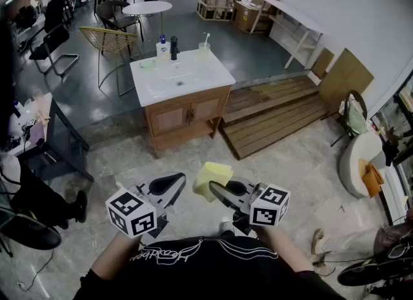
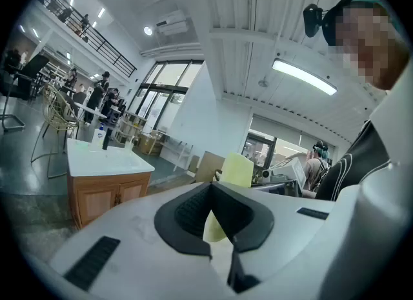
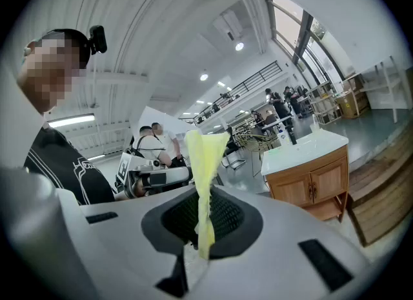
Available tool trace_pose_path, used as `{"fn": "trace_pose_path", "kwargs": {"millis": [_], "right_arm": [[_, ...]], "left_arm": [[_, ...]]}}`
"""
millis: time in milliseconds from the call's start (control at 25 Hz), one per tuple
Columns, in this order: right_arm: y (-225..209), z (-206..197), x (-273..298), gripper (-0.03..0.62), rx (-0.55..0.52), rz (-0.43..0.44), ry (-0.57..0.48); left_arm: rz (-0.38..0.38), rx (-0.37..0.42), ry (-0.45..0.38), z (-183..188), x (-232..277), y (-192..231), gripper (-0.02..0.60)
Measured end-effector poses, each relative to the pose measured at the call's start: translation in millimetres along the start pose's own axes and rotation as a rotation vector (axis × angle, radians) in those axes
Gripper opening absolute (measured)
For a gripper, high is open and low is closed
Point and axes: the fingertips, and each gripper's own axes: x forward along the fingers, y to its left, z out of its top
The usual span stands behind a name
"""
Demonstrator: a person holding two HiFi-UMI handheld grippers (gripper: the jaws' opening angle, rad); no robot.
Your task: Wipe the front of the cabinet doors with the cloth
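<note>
Cloth [image 1: 213, 176], yellow, pinched edge-on in the right tool [image 1: 211, 190]. Jaws closed on its lower fold, the rest standing up loose above the tips, plain as day in the right gripper view. Just beside it at 9 o'clock, the left tool [image 1: 181, 179], jaws together on nothing, with only a glimpse of that same yellow beyond the tips in the left gripper view.

Straight ahead at 12 o'clock, well apart across open floor [image 1: 193, 157]: the cabinet doors [image 1: 187, 115], two wooden panels side by side under a white sink top [image 1: 184, 79], both closed, handles at the centre seam. Bottles [image 1: 163, 47] and a cup [image 1: 204, 48] lined along the back edge of that top, clear of the door fronts.

No contact with the wood yet, so by the look of it the approach step: cloth in hand, wiping not begun.

Next up, most likely: closing the gap to the cabinet and dropping low, with the doors below the top. Then turning the right tool so that a flat face of cloth, not the thin edge, meets the panel. Worth watching too: such a narrow pinch, likely to let the cloth fold or slip under pressure. Left tool free for steadying, or simply for keeping out of the way.
</note>
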Motion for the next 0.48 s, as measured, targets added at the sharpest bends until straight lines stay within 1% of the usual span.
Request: {"fn": "trace_pose_path", "kwargs": {"millis": [120, 480], "right_arm": [[-3.3, 1.8, 1.7, 0.041, 0.005, 0.004, -0.009], [-16.8, 4.1, -10.6, 0.041, 0.02, 0.007, -0.03]], "left_arm": [[-0.013, -0.011, 0.002, 1.3, 2.5, 0.7, 0.006], [-0.01, -0.005, 0.015, -0.5, 21.1, -3.8, 0.006]]}}
